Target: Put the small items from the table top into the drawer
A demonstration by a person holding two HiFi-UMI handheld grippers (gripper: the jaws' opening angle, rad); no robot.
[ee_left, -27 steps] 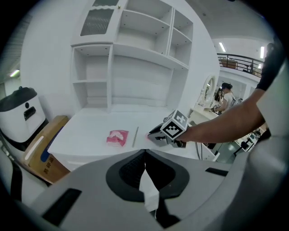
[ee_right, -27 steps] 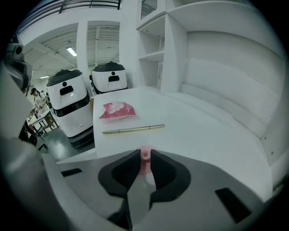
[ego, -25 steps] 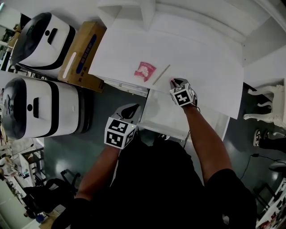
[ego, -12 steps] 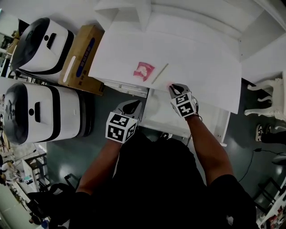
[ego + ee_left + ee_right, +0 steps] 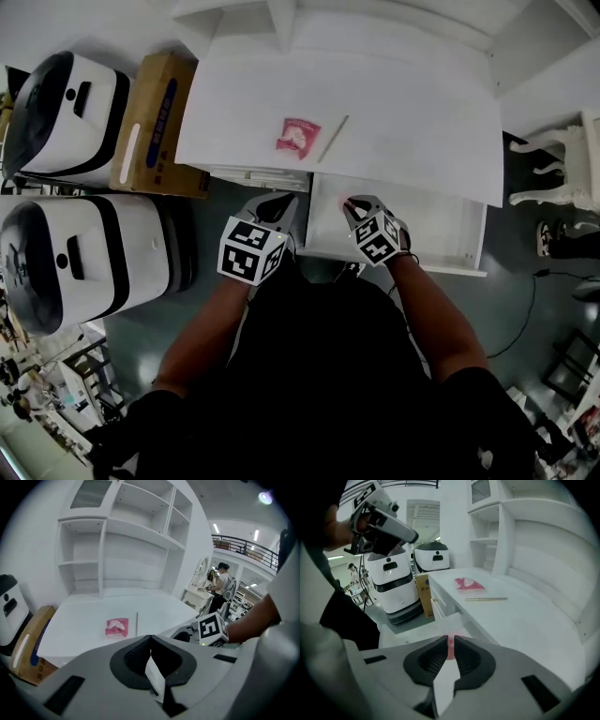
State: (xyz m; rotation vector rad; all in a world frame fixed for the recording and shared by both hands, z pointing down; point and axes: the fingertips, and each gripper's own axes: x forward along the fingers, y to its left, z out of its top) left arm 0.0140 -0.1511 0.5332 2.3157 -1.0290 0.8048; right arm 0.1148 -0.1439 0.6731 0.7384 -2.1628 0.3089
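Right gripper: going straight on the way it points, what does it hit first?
Likely the front edge of the table, just past the open drawer under the right gripper. Depth is unclear. Its claw is shut on a pink item.

The drawer [image 5: 441, 230] stands open below the table top's [image 5: 422, 122] front edge. My right gripper [image 5: 354, 202], clamped on a small pink item [image 5: 450, 648], crowds its left end; the rest is free. Shelves [image 5: 117, 541] wall the back edge, and a cardboard box [image 5: 150, 122] flanks the left.
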